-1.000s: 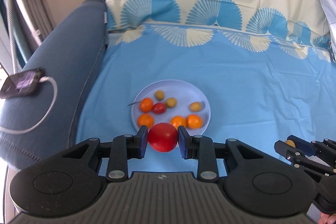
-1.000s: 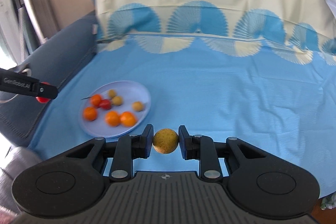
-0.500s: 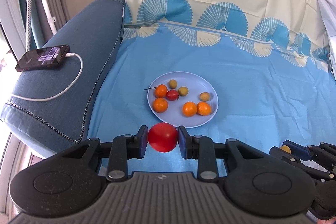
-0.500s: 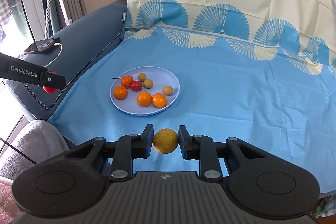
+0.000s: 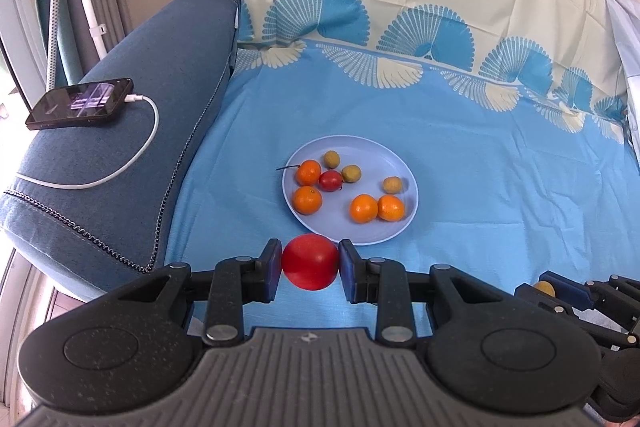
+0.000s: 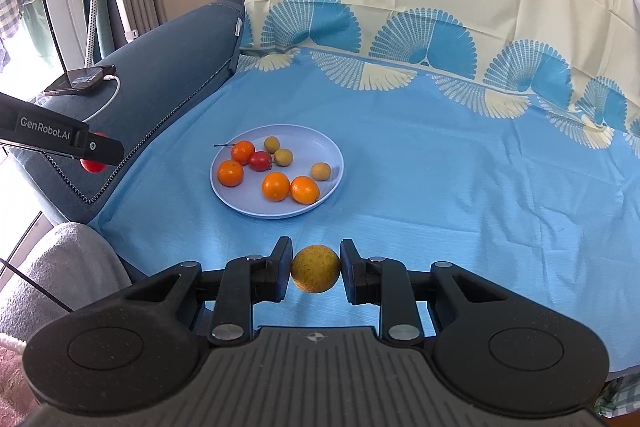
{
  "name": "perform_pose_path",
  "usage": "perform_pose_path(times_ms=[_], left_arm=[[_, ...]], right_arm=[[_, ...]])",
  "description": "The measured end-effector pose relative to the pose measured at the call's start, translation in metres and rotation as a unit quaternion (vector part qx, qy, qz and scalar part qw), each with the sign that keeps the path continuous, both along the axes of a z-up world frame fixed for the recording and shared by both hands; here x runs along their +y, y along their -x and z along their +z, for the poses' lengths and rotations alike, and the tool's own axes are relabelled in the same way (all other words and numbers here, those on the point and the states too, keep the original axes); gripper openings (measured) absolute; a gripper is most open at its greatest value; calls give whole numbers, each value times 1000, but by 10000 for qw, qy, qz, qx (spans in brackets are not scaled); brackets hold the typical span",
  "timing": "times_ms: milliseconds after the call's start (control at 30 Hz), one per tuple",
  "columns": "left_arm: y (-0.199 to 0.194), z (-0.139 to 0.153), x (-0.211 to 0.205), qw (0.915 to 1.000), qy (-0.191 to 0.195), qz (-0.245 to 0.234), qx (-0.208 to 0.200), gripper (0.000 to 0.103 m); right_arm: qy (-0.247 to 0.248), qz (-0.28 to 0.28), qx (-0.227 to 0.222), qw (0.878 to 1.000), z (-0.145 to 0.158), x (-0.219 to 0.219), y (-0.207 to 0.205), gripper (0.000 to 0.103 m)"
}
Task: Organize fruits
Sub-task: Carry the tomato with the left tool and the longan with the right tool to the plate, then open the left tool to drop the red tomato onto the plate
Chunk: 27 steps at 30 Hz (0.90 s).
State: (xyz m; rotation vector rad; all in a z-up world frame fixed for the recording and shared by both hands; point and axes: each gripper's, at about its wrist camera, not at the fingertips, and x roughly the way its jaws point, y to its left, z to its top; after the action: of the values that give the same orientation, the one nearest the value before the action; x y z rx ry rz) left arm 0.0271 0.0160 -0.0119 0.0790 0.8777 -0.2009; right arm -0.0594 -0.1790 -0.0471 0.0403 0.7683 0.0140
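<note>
A pale blue plate (image 5: 396, 163) lies on the blue cloth and holds several oranges, small yellow-green fruits and one small red fruit (image 5: 331, 180). My left gripper (image 5: 310, 263) is shut on a red tomato (image 5: 310, 261), held above the cloth just short of the plate's near rim. My right gripper (image 6: 316, 269) is shut on a yellow-green round fruit (image 6: 316, 269), held above the cloth in front of the plate (image 6: 332, 149). The left gripper shows in the right wrist view (image 6: 94, 157) at the far left, with the tomato (image 6: 93, 166) partly hidden behind a finger.
A dark blue sofa arm (image 5: 120, 131) rises left of the cloth, with a phone (image 5: 80, 103) and white cable (image 5: 132, 155) on it. A patterned cloth backrest (image 5: 400, 7) stands behind. A grey cushion (image 6: 60, 267) lies at lower left.
Both grippers have pulled back and up from the plate, which now looks smaller and farther off. Each still holds its fruit. The sofa arm and phone have come into view.
</note>
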Motion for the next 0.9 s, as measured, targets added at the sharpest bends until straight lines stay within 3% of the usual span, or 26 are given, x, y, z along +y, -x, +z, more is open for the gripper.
perform_pose_path(times_ms=[300, 900], left_arm=[[-22, -6, -2, 9999, 8, 37, 115, 34], [-100, -27, -19, 9993, 106, 16, 348, 34]], right_arm=[[26, 70, 58, 10000, -3, 1, -18, 27], [-102, 250, 300, 9992, -25, 7, -97, 27]])
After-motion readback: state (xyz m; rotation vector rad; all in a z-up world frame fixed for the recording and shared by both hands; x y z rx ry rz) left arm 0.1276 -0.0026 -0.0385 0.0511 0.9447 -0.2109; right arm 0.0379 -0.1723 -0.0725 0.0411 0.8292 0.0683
